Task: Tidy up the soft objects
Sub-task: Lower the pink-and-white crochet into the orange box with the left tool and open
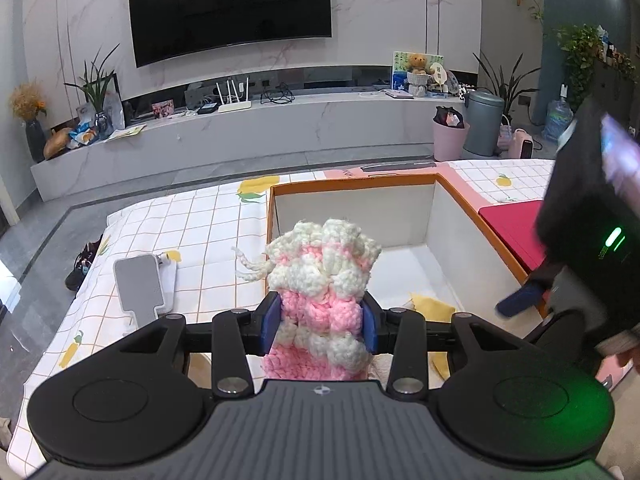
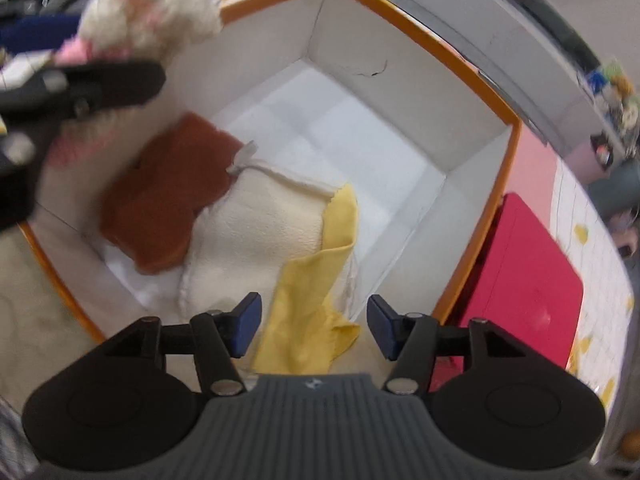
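Left gripper (image 1: 323, 330): jaws closed on a chunky pink-and-cream crocheted yarn piece (image 1: 320, 276), clamped at its middle so the cream top stands above the jaws, a braided cord hanging to its left. Ahead of the jaws sits an open white box with an orange rim (image 1: 352, 184) on a lemon-print checked cloth (image 1: 192, 232) over the counter. Right gripper (image 2: 314, 328): jaws open and empty, poised over the box's near corner. Directly between and ahead of them lies a yellow cloth (image 2: 316, 292); farther ahead, left, a cream fleece towel (image 2: 260, 232) and a rust-brown fleece cloth (image 2: 164, 200) (all inside the box). A flat red rectangular lid (image 2: 528, 280) lies right of the jaws, beside the box.
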The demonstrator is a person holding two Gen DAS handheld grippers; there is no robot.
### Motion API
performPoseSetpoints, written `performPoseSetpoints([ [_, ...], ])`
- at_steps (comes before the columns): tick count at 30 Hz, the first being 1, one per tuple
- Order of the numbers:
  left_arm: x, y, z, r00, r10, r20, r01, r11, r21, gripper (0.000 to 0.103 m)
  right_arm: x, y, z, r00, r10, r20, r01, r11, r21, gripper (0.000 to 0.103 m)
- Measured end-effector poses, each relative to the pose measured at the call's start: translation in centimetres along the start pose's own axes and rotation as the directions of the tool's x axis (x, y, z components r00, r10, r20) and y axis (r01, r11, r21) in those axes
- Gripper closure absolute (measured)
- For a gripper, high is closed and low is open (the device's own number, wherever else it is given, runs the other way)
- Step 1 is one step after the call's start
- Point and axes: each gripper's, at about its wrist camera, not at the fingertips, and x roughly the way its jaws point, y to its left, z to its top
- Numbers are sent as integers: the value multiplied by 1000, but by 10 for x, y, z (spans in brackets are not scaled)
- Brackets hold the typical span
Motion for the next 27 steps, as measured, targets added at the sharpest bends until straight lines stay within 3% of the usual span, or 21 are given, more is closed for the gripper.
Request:
performPoseSetpoints([
  [2, -1, -1, -1, 1000, -3, -2, 3, 1000, -7, 56, -10, -3, -2, 999, 0, 37, -1, 1000, 22, 21],
  [9, 7, 6, 2, 994, -93, -60, 87, 992, -90, 56, -60, -8, -31, 979, 50, 197, -60, 997, 42, 15],
  [13, 10, 14, 0, 962, -262, -77, 242, 948, -205, 56, -87, -13, -55, 957, 23, 290, -36, 999, 38, 12],
  [15, 12, 13, 0, 954, -287, -85, 258, 933, -250, 56, -97, -16, -68, 937, -11, 349, 0, 999, 32, 11],
  [18, 16, 7, 2, 951, -287, -111, 248, 929, -276, 56, -96, -26, -82, 902, -102, 420, 63, 992, 107, 10],
  [23, 20, -14, 4, 959, -243, -147, 203, 948, -246, 57, -72, -42, -99, 862, -218, 458, 85, 952, 293, 10],
  [27, 29, -42, 5, 968, -168, -188, 143, 980, -136, 56, -56, -48, -122, 853, -165, 496, -17, 940, 342, 10],
])
